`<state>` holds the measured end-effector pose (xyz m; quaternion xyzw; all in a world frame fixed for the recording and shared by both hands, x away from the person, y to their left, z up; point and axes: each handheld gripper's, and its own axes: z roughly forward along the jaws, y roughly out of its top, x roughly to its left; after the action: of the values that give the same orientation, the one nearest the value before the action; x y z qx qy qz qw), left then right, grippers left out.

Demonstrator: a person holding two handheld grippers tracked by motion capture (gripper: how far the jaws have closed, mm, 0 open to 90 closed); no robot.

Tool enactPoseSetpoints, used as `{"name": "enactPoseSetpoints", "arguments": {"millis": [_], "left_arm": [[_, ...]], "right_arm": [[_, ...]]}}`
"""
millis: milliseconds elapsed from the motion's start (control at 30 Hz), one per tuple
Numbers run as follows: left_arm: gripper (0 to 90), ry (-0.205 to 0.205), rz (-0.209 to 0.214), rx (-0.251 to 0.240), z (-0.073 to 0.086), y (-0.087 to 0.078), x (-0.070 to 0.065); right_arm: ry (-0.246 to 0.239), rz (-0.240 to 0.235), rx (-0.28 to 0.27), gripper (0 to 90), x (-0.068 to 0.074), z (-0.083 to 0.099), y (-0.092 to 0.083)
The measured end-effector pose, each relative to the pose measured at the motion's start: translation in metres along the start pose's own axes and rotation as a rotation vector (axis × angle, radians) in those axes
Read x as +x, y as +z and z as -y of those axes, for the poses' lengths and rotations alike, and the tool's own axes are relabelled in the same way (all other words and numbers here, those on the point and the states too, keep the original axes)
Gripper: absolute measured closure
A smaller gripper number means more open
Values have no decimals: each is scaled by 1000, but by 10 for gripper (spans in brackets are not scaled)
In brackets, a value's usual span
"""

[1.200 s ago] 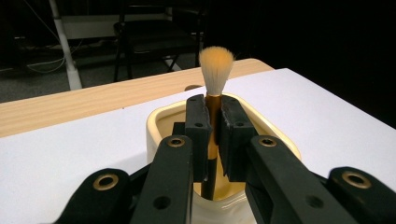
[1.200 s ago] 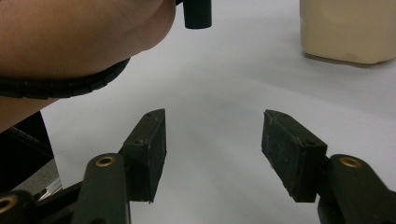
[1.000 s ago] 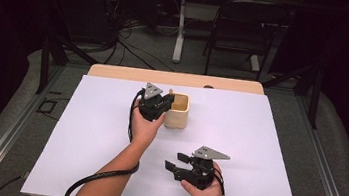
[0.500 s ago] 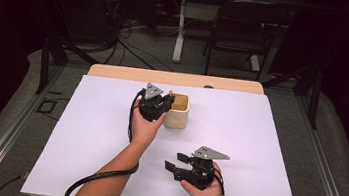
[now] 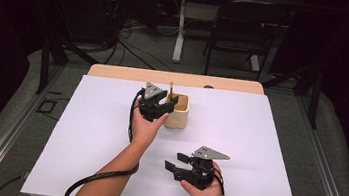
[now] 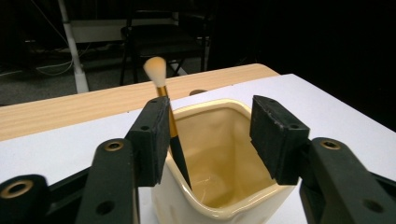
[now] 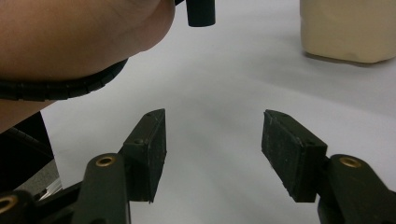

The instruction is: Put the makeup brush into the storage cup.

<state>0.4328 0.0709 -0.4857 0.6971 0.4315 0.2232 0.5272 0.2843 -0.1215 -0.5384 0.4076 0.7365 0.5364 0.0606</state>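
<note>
A cream square cup [image 5: 179, 114] stands on the white sheet, its rim [image 6: 205, 105] below my left gripper [image 6: 210, 135]. A makeup brush [image 6: 161, 88] with a pale tuft, gold ferrule and dark handle stands slanted in the cup, its tuft [image 5: 171, 85] poking above the rim. My left gripper [image 5: 164, 103] has just been opening. The brush rests by the inner face of one pad, and the other pad stands well clear of it. My right gripper [image 5: 176, 162] rests open on the sheet near the front, with nothing between its jaws [image 7: 212, 149].
The white sheet [image 5: 268, 139] covers a wooden table whose bare far strip [image 5: 115, 71] shows behind the cup. The person's left forearm [image 7: 70, 37] and its cable lie close in front of the right gripper. The cup [image 7: 345, 32] stands farther off. A chair [image 5: 246, 31] stands beyond the table.
The left gripper's jaws look spread wider over the cup than before. Both hands have kept their place.
</note>
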Motion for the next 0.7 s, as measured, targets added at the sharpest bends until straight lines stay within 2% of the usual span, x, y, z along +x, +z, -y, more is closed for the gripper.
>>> {"name": "enactPoseSetpoints", "arguments": {"millis": [267, 700], "left_arm": [[400, 8, -13, 7, 2, 2, 1], [396, 4, -15, 11, 1, -1, 3]], "right_arm": [[-7, 4, 9, 401, 0, 0, 0], [-6, 1, -3, 401, 0, 0, 0]]}}
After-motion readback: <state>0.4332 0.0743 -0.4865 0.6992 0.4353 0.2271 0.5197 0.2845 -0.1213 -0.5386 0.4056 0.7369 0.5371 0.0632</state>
